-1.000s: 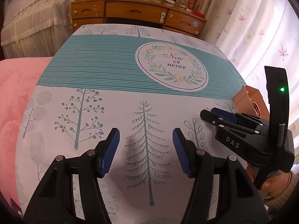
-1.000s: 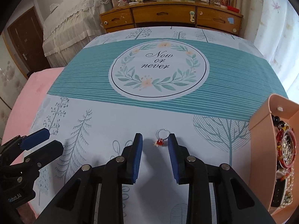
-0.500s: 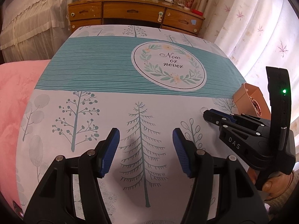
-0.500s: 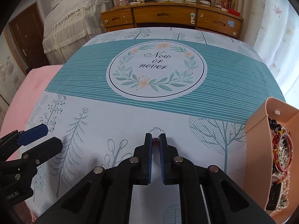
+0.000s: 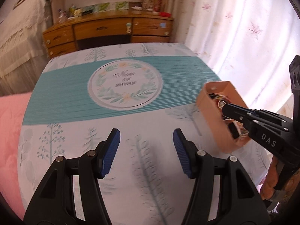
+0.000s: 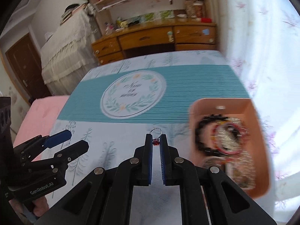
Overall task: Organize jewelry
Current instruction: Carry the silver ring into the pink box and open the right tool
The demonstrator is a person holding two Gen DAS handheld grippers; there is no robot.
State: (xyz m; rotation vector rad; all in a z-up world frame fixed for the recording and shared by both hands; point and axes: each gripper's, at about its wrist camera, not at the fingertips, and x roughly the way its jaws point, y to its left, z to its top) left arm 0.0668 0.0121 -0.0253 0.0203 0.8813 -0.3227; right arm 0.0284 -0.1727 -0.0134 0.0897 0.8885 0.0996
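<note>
In the peach box (image 6: pixel 223 104), tangled bracelets (image 6: pixel 221 138)

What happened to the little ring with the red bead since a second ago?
The right tool closed its jaws on the ring with the red bead, lifted it off the tablecloth and carried it toward the peach box of jewelry. The left tool moved too, and remained open and empty. The box stayed in its place, already holding bracelets.

Black clamp-style left gripper (image 5: pixel 146 150), blue ribbed pads (image 5: pixel 112 151), silver rivets behind them, right gripper (image 6: pixel 155 142) likewise, "DAS" printed in white
</note>
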